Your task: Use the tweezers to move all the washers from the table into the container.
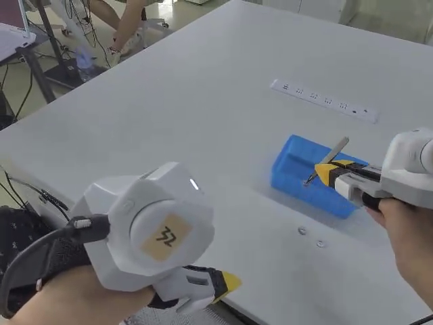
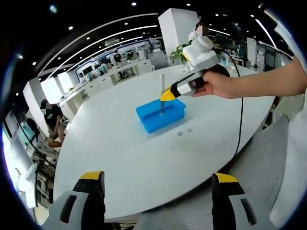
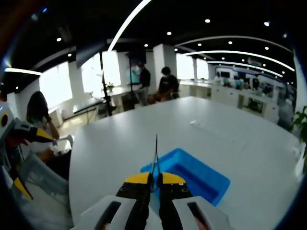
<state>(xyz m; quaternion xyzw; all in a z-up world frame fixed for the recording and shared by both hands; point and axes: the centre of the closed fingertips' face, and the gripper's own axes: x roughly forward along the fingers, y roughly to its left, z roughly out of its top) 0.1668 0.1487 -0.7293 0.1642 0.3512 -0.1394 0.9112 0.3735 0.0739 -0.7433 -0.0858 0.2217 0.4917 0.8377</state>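
white tabletop [image 1: 203,122] stretching wide, with an open-plan room and strips of ceiling light behind it. right gripper [image 1: 325,173] is over the blue container [image 1: 291,166], fingers clenched tight on the tweezers [image 1: 331,156]. the tweezers stand steeply, tips dipped down into the container. two washers [image 1: 302,231] lie on the bare tabletop just in front of the container, close together but not touching. is anything pinched between the tweezer tips? too small to tell. left gripper [image 2: 158,178] hangs low at the near edge of the tabletop, well apart from the container, fingers spread wide and holding nothing. power strip [image 1: 323,101] lies beyond the container.
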